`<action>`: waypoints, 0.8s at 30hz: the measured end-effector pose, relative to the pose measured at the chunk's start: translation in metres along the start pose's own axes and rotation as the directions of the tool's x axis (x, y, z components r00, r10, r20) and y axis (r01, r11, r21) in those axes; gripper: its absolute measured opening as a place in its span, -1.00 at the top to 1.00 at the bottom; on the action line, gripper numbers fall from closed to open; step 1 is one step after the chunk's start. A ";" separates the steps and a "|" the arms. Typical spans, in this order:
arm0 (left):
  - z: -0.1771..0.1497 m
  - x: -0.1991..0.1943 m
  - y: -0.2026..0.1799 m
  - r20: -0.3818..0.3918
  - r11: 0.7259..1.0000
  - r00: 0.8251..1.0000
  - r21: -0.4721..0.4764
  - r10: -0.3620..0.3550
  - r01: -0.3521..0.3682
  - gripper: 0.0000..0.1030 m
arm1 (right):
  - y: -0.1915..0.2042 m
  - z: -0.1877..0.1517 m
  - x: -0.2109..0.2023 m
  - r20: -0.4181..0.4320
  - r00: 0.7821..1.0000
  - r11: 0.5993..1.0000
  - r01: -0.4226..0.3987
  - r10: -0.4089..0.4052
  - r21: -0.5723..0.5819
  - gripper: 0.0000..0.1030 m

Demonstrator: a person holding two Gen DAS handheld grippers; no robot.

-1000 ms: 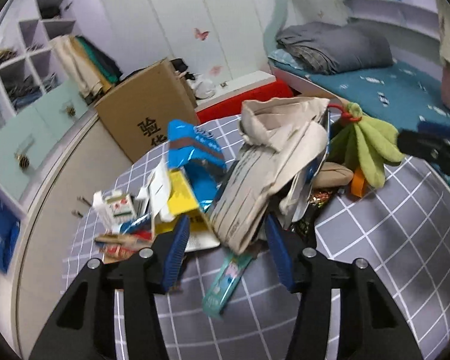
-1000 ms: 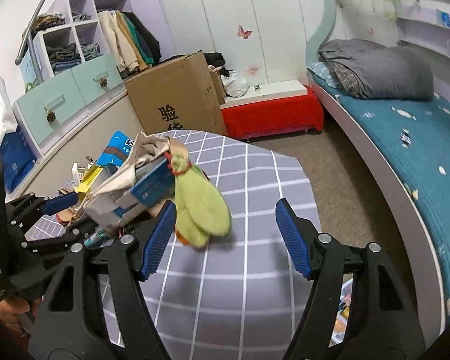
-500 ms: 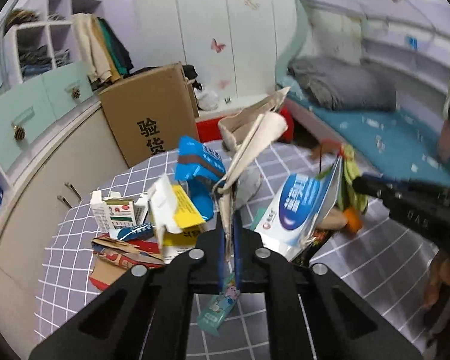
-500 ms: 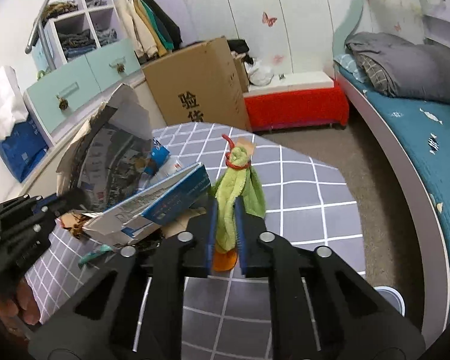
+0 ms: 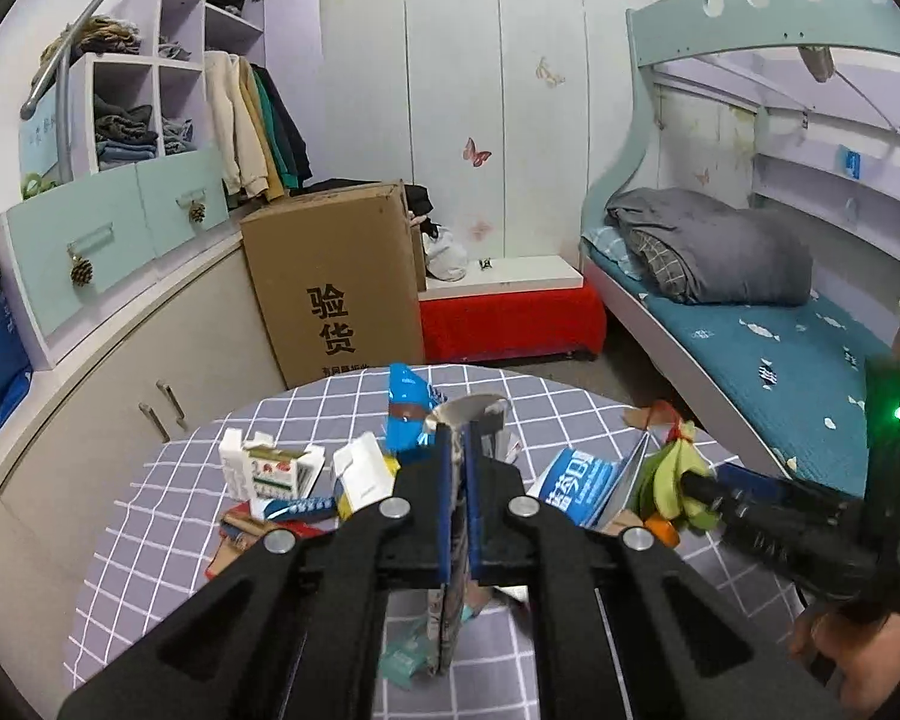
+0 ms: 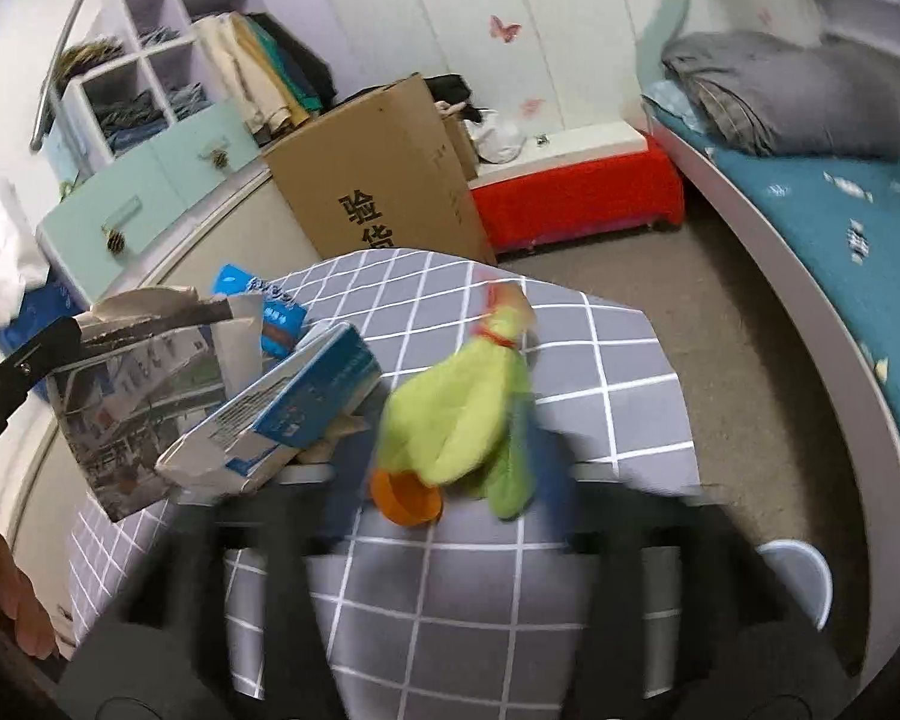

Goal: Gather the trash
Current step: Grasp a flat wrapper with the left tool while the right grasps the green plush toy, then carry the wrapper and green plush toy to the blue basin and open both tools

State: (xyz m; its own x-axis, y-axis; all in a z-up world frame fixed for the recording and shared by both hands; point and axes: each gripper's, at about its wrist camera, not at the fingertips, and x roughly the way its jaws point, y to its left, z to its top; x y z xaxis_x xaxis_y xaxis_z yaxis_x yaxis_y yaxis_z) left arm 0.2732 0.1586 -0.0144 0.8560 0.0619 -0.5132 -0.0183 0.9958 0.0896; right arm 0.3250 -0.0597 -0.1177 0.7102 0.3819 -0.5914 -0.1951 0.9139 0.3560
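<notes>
The left gripper (image 5: 459,501) is clamped on a printed paper bag (image 6: 129,402), its blue pads pressed flat against the paper, which stands edge-on between them and hangs below. The right gripper (image 6: 444,480) is motion-blurred; its jaws have just been opening and stand apart around the green cloth toy (image 6: 468,414) without pressing it. On the checked tablecloth (image 5: 168,516), the remaining litter lies from nine to twelve o'clock of the left gripper: a cigarette carton (image 5: 267,471) and a blue snack wrapper (image 5: 408,414). A blue toothpaste box (image 6: 282,408) sits at nine o'clock of the toy.
</notes>
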 end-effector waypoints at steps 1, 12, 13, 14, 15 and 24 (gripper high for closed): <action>0.002 0.004 -0.004 -0.003 1.000 1.000 0.009 0.005 -0.005 0.92 | -0.002 0.000 0.002 0.001 1.000 1.000 0.011 -0.011 -0.001 -0.20; -0.005 0.013 0.000 0.016 1.000 1.000 0.016 0.019 -0.020 0.93 | -0.009 0.014 0.033 -0.094 0.996 1.000 0.001 0.000 0.018 0.77; -0.004 0.009 0.002 0.034 1.000 0.999 0.002 0.018 -0.018 0.94 | -0.006 0.013 0.028 -0.075 0.997 1.000 0.010 -0.010 -0.003 0.79; -0.003 0.006 0.002 0.049 1.000 0.999 -0.005 0.020 -0.019 0.94 | -0.004 0.012 0.019 -0.040 0.999 1.000 0.011 -0.011 -0.017 0.81; -0.001 0.002 0.001 0.064 1.000 0.998 -0.009 0.022 -0.021 0.94 | -0.002 0.011 0.012 -0.019 1.000 1.000 0.013 -0.014 -0.026 0.81; 0.015 -0.049 -0.015 0.156 1.000 0.987 -0.013 -0.022 0.025 0.94 | 0.009 0.004 -0.077 0.170 0.984 0.998 -0.041 0.050 -0.055 0.82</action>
State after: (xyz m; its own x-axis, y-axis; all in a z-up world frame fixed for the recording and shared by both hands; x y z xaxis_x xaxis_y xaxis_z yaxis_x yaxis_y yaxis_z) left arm 0.2389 0.1392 0.0221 0.9264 0.0284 -0.3755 -0.0038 0.9978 0.0661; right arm 0.2717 -0.0814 -0.0663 0.8043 0.3979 -0.4413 -0.2608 0.9037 0.3395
